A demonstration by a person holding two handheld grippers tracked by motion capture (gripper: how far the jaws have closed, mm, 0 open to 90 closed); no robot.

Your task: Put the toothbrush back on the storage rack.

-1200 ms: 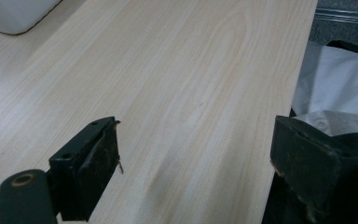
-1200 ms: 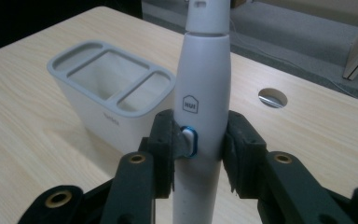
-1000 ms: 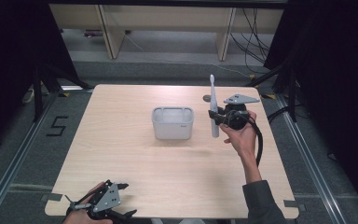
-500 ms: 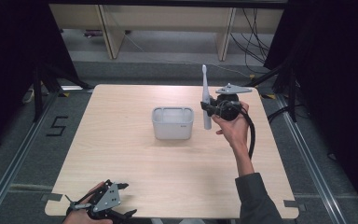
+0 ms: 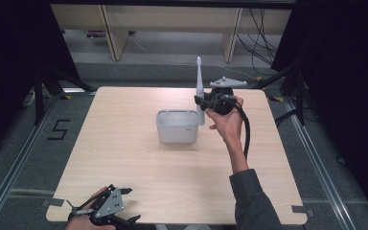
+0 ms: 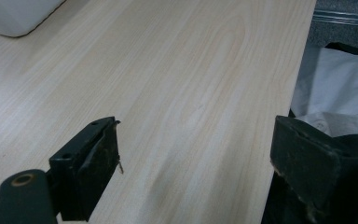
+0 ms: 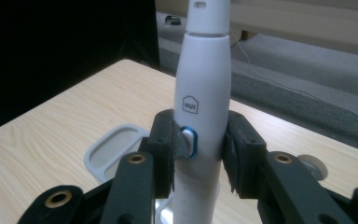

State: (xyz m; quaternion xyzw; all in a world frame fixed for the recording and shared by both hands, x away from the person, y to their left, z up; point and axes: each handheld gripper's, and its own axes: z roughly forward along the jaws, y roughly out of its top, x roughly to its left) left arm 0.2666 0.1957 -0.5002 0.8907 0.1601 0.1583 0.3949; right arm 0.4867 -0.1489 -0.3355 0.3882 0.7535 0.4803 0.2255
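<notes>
Nearest the person, the left tool [image 5: 100,211] is held low at the near edge of the pale wooden table [image 5: 124,158], its two black jaws standing wide apart with nothing between them; in the left gripper view only bare wood grain is seen ahead of the left tool [image 6: 191,154], with a corner of the white rectangular plastic bin [image 6: 16,16] far off beyond its jaws. Farther out, the right tool [image 5: 206,101] is raised above the table and is clamped on the white plastic electric toothbrush [image 5: 200,91], which is held upright with its slim neck pointing up and its lower end just beside the far right corner of the white bin [image 5: 177,125]. In the right gripper view the jaws of the right tool [image 7: 198,154] are seen pressed against both sides of the toothbrush [image 7: 203,93] body, level with its blue-ringed button, and the open bin [image 7: 116,149] lies below and beyond them. The toothbrush is judged to be rigid and fairly light, but smooth, rounded and tapered, so it could slip or swivel in the pads; the thick middle of the handle is judged the safest place to be gripped, not the thin neck.
</notes>
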